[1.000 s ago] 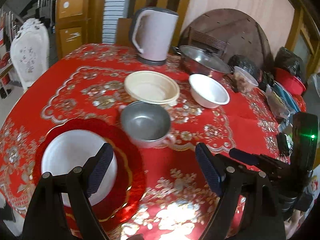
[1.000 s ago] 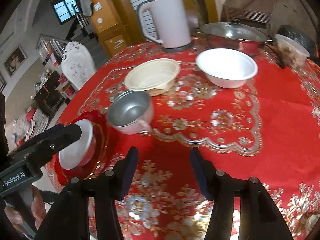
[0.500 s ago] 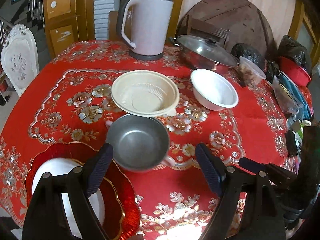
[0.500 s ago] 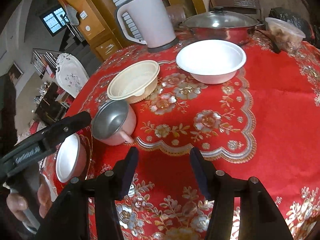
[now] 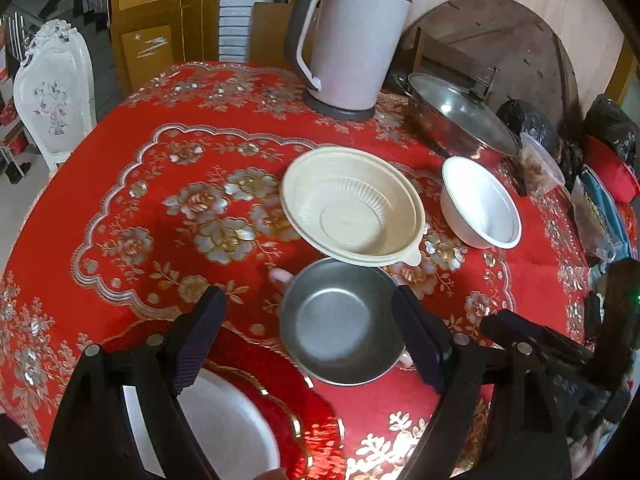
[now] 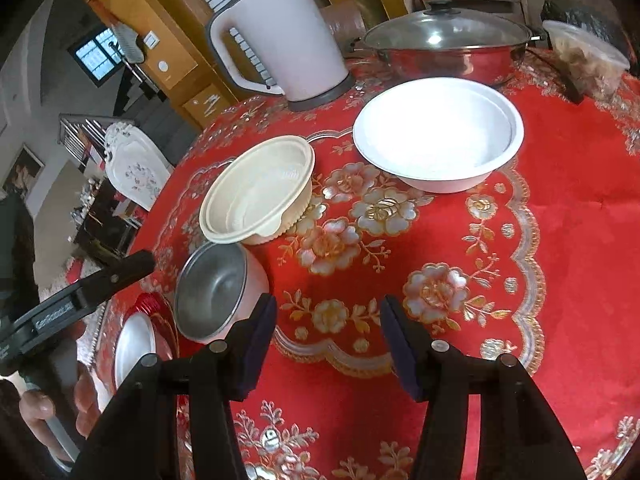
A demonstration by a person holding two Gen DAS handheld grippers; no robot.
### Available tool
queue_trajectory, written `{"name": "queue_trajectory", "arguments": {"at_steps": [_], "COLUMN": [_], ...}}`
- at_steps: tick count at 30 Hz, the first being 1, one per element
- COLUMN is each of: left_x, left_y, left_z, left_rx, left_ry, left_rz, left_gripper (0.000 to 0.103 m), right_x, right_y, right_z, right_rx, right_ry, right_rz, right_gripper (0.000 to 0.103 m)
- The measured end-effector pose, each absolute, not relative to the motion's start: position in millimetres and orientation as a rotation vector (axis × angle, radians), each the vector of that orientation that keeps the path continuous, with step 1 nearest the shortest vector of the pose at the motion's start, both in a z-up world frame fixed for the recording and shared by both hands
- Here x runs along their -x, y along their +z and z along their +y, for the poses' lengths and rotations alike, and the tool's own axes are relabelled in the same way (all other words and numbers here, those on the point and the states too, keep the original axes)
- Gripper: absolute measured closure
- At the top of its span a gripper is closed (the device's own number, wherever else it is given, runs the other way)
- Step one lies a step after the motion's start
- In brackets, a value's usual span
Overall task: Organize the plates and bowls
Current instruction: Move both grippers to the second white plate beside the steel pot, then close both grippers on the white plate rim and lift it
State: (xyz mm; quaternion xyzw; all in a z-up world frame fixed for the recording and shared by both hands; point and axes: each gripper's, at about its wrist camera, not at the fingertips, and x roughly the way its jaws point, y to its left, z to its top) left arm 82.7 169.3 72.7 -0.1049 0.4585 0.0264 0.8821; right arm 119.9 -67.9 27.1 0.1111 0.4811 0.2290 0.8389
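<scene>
The left gripper (image 5: 308,328) hangs low over the near edge of the red tablecloth (image 5: 120,152) with its jaws spread wide and nothing between them; the steel bowl (image 5: 338,322) sits framed in the gap, just ahead of the fingertips. The right gripper (image 6: 328,344) is likewise parted and empty, over bare cloth to the right of that bowl.

The bowls lie in a loose cluster. The steel bowl stands nearest, upright, its pale outer wall showing in the right wrist view. Its far rim lies under the overhanging lip of the cream plastic bowl (image 5: 352,210) — whether they actually touch is hard to tell through the fisheye. The white bowl (image 6: 438,136) stands apart to the right, in front of the lidded pot (image 6: 448,46). At the near left, a white plate (image 5: 224,432) rests on a red plate (image 5: 304,408), already stacked.

The steel bowl will likely be stiff, fairly light and slick on its inner face, so a pinch across the rim — one finger inside, one on the outer wall — seems the surest hold; its small side tabs look too shallow to trust. The cream bowl looks thin and flexible, liable to buckle if squeezed hard. Take it at the rim near its tab. The white bowl may be ceramic, heavier and chippable.
</scene>
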Motion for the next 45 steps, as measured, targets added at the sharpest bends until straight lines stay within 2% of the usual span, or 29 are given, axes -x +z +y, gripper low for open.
{"name": "queue_trajectory", "arguments": {"at_steps": [11,28,38,45], "left_x": [-79.4,-117.9,-127.6,-148.5], "left_y": [80.4,63.1,69.3,80.0], "left_z": [205.9,194.6,176.4,114.1], "left_rx": [0.236,0.25,0.242,0.223], "left_ry": [0.096,0.097,0.054,-0.028], "left_rz": [0.956,1.007,1.02,1.028], "left_gripper": [0.018,0.018,0.018,0.018], "right_x": [-133.0,-167.3,-190.7,-216.9], "right_y": [25.2,35.2,44.9,34.5], "right_z": [-56.9,-90.0,-123.9,-157.5], "right_rx": [-0.251,-0.352,-0.364,-0.403], "right_ry": [0.501,0.449,0.326,0.235], "right_rz": [1.025,1.019,0.983,1.0], "right_gripper": [0.047,0.045,0.043,0.043]}}
